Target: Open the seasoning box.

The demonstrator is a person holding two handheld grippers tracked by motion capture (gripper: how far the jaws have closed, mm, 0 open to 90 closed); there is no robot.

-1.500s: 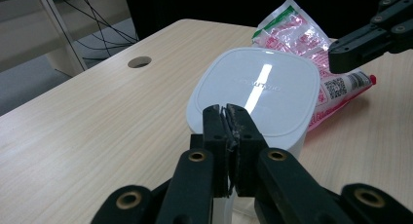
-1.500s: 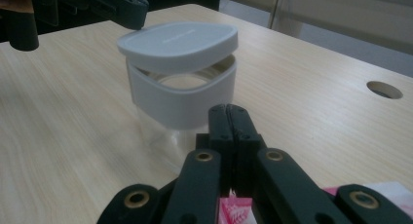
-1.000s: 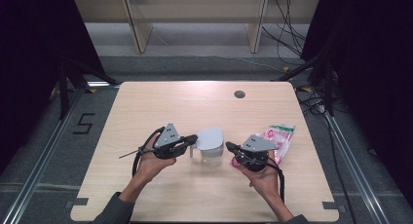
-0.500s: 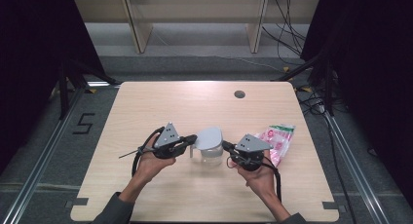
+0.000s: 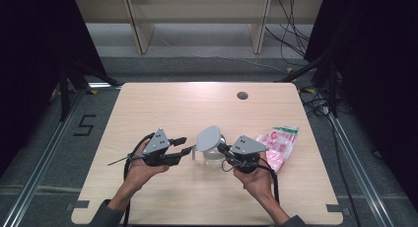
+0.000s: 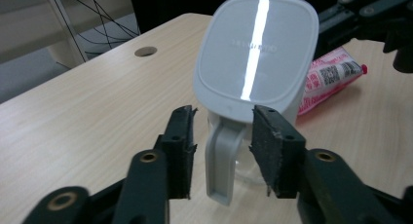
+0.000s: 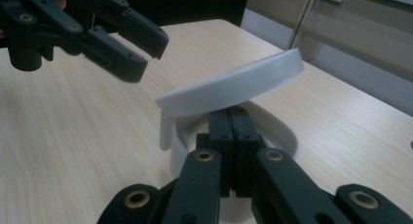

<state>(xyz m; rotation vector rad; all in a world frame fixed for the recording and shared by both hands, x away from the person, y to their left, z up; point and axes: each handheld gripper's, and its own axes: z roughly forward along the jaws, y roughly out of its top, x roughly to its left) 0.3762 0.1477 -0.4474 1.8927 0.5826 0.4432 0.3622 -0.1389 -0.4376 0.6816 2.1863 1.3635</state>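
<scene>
Lid (image 5: 209,137) tilted half open on jug (image 5: 213,155) at mid-table, right gripper (image 7: 229,118) closed under its edge, left gripper (image 6: 221,143) open astride handle (image 6: 221,160), ungripped; packet (image 5: 276,145) beside jug; opening looks unfinished.

One camera looks down on the whole table (image 5: 148,113). Two ride close, facing the white jug (image 6: 253,73) from opposite sides.
</scene>
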